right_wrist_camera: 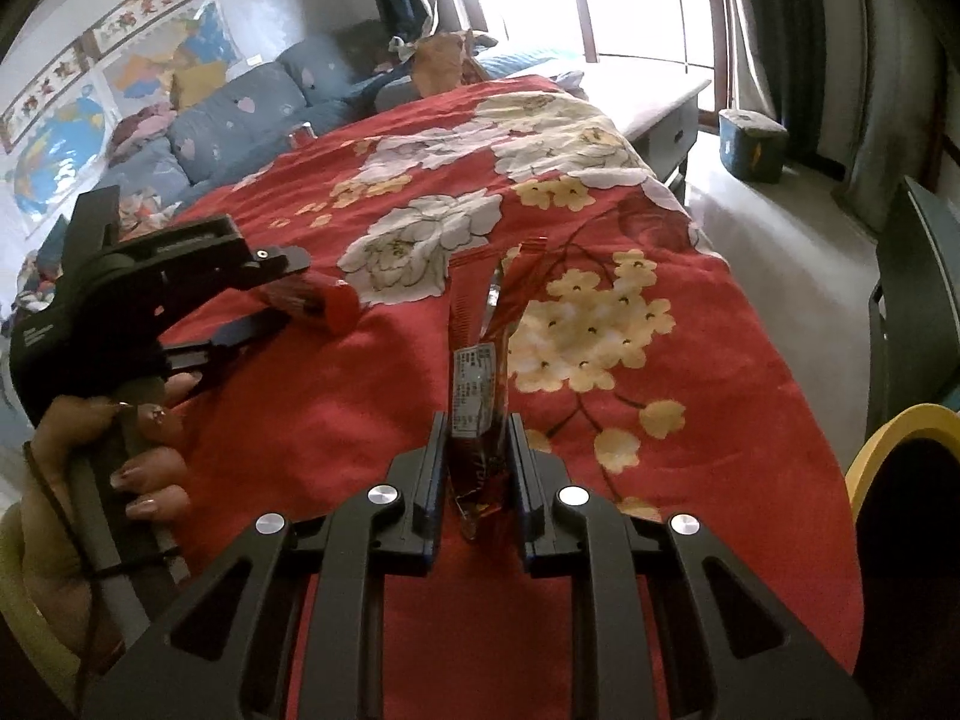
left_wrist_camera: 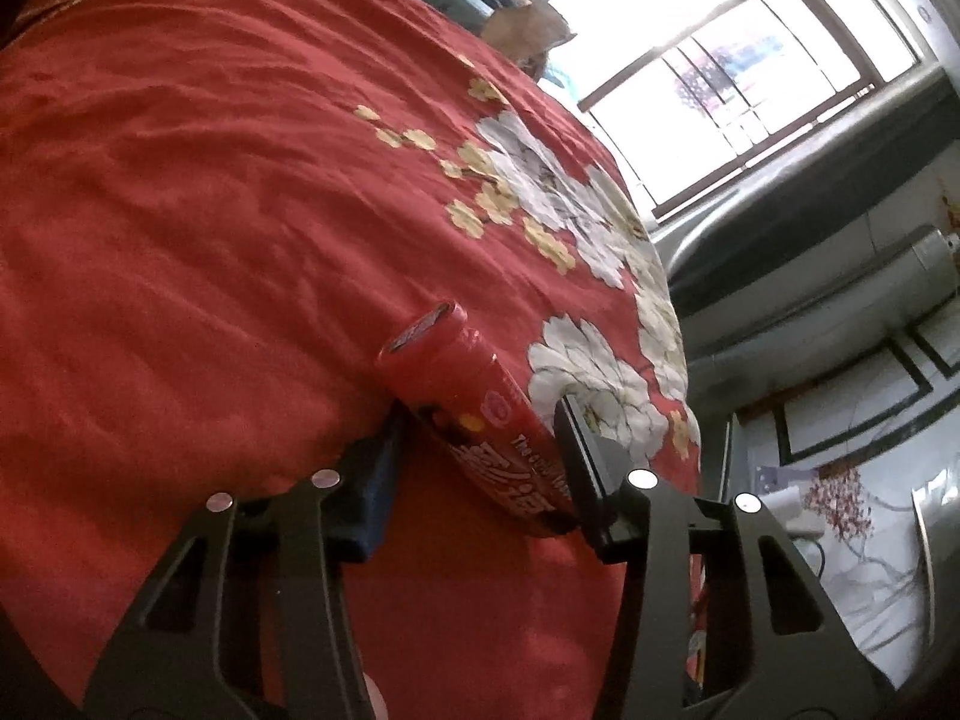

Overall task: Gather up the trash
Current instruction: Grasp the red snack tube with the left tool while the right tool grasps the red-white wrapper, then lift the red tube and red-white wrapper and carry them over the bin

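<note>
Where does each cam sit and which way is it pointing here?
Left wrist: on the left gripper, looking along its fingers across the red bedspread toward the window; fingers straddle a red tube.
Right wrist: on the right gripper, facing up the bed toward the window; fingers clamp a snack wrapper; the person's left hand shows.
Shared: tube, bedspread, window, left gripper.

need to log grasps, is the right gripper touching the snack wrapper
Touching. The right wrist view shows the right gripper with both fingers pressed against the snack wrapper.
</note>
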Tool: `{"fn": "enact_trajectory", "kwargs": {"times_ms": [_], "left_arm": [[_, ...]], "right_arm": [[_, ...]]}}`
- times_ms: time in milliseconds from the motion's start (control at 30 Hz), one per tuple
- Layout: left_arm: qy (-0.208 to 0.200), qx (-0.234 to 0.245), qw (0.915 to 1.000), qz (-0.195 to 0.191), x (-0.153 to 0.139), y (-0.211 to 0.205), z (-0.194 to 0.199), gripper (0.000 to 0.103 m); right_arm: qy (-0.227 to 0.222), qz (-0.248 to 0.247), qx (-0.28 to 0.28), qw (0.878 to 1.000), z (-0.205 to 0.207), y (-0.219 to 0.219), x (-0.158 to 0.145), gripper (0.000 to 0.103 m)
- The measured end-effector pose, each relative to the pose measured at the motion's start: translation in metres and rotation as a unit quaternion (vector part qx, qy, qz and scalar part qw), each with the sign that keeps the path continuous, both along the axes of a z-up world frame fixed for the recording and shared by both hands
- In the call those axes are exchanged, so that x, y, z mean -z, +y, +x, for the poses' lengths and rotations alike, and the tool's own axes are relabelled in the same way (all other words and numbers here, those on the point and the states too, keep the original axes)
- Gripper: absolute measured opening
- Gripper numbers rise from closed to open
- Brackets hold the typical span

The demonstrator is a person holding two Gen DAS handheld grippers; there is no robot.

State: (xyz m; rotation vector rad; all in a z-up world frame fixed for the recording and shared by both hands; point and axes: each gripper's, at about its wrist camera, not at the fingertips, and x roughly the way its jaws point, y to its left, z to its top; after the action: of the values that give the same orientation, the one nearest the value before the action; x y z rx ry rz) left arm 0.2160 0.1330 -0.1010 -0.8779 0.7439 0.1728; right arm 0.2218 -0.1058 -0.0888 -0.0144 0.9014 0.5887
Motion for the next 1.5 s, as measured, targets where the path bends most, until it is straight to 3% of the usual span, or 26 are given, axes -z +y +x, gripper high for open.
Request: {"fn": "enact_trajectory", "kwargs": {"times_ms": [267, 700, 1500], "left_arm": [[-0.017, 0.048, 0.9980, 0.037, -0.016, -0.024, -0.004, 0.032], [-0.046, 0.111, 0.9882, 0.095, -0.041, -0.072, -0.014, 0.031], [-0.097, 0.217, 0.9615, 0.137, -0.079, -0.162, -0.037, 0.030]], "right_arm": [[-0.004, 0.020, 0.010, 1.000, -0.011, -0.014, -0.011, 0.018], [-0.021, 0.042, 0.056, 0.997, -0.018, -0.057, -0.029, 0.018], [-0.065, 0.068, 0.154, 0.984, -0.038, -0.147, -0.063, 0.018]]}}
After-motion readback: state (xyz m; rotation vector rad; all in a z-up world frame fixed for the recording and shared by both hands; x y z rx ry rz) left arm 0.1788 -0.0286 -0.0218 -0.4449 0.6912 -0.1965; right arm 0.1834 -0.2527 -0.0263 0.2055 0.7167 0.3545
